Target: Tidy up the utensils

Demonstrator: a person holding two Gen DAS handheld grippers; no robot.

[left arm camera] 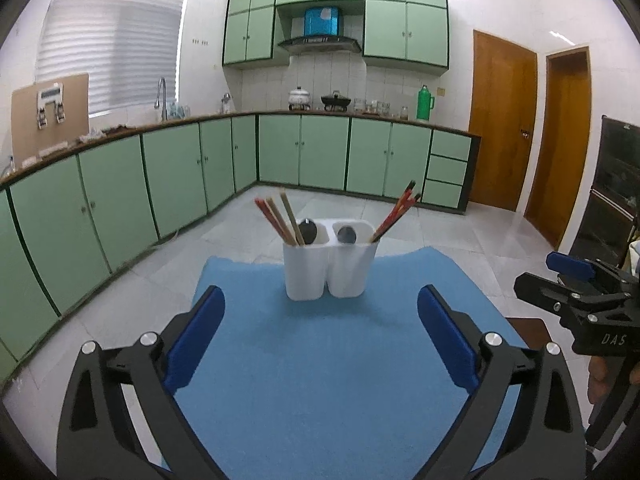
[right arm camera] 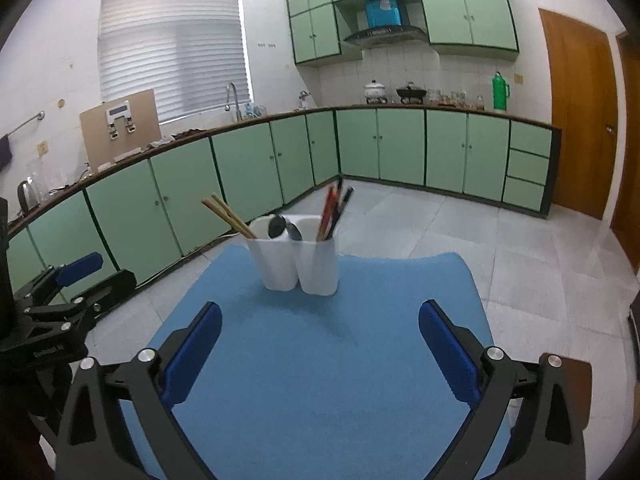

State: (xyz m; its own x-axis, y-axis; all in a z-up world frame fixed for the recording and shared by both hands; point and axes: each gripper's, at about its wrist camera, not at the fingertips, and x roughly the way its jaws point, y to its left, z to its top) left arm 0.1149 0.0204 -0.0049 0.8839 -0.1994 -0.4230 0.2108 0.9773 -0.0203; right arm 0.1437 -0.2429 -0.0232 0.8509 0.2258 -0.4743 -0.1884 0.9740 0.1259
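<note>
Left wrist view: left gripper (left arm camera: 320, 300) spread wide, blue pads (left arm camera: 196, 336) well apart, nothing between them – only bare blue mat (left arm camera: 320, 380) under the gap. White two-compartment holder (left arm camera: 330, 268) stands upright on the far part of the mat, ahead of the fingertips and apart from them. Its left compartment holds tan and reddish chopsticks (left arm camera: 280, 220) leaning left, plus a dark spoon (left arm camera: 308, 230). Right compartment holds a second spoon (left arm camera: 346, 235) and red-black chopsticks (left arm camera: 394, 214) leaning right. Right gripper (left arm camera: 576, 280) shows at the right edge, off the side of the mat; one blue pad visible, jaws hard to read from here. A hand shows below it at the frame edge.

Right wrist view: right gripper (right arm camera: 320, 316) also wide open, pads (right arm camera: 450, 352) empty, mat (right arm camera: 320, 392) below. Holder (right arm camera: 298, 266) upright near the mat's far edge, left of centre, clear of the fingertips. Tan chopsticks (right arm camera: 230, 216) lean left out of the left compartment, two spoon bowls (right arm camera: 277, 227) at the middle, red-black chopsticks (right arm camera: 334, 212) – slightly blurred – nearly upright in the right compartment. Left gripper (right arm camera: 76, 280) visible at the left edge, beside the mat. Green cabinets (right arm camera: 248, 176) and tiled floor (right arm camera: 520, 264) behind.
</note>
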